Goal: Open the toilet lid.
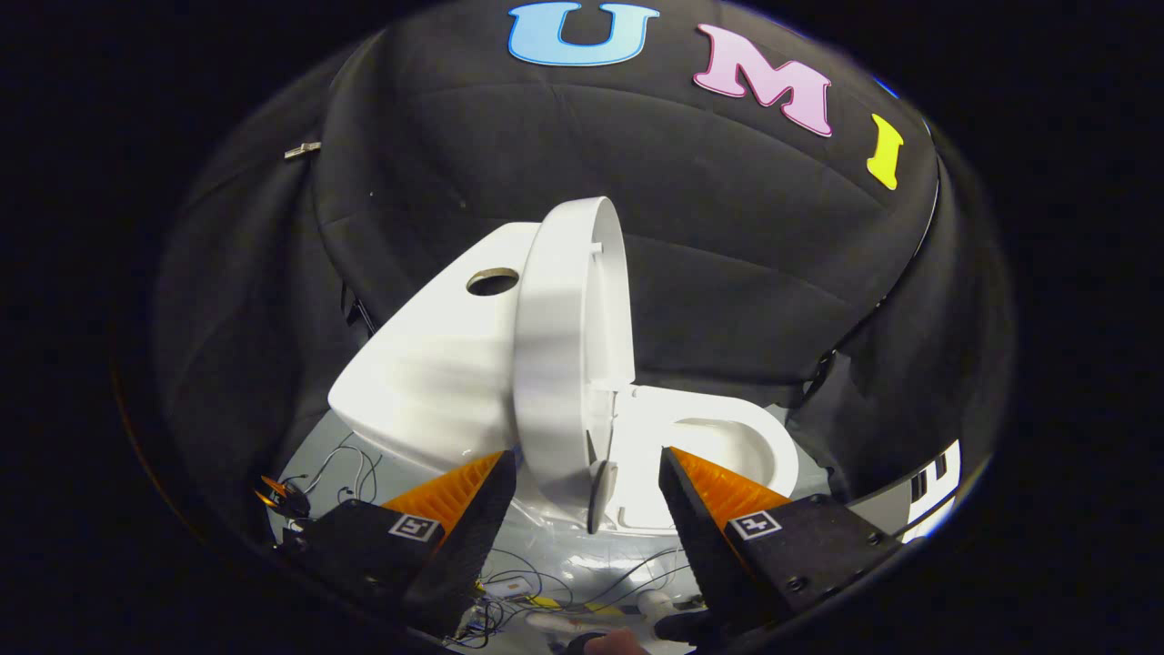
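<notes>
Black cloth walls close round a pale floor (582, 555) strewn with thin cables (536, 582), where the white toilet (436, 364) stands just beyond the gripper (587, 478), its lid (559, 346) raised upright against the tank ahead of the wide-open, empty fingers, bowl (727, 446) open beside it.

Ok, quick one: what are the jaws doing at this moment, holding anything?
Gripper: jaws open, holding nothing; the raised toilet lid stands just ahead, its lower edge between the fingers, neither pressing on it.
</notes>
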Motion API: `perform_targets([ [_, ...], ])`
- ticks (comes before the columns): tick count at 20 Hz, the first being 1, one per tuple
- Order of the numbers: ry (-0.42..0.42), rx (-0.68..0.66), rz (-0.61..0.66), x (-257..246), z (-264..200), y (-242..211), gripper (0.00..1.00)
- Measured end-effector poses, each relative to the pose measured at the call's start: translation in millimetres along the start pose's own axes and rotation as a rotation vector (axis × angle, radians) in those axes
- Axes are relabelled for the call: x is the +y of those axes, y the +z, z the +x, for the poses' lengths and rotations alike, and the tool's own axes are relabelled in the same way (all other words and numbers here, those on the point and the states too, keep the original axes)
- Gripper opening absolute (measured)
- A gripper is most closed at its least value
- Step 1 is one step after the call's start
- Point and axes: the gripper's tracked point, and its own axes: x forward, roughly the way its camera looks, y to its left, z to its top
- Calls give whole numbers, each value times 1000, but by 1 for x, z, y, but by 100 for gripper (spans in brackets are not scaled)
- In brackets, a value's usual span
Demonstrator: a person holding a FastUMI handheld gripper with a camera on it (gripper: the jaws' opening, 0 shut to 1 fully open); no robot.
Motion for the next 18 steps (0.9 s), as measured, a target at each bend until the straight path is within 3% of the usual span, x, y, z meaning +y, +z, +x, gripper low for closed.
perform_targets([
  [6,79,-56,-7,7,-22,23,99],
  [14,247,-86,78,11,-66,41,100],
  [18,287,-134,86,-7,-87,61,100],
])
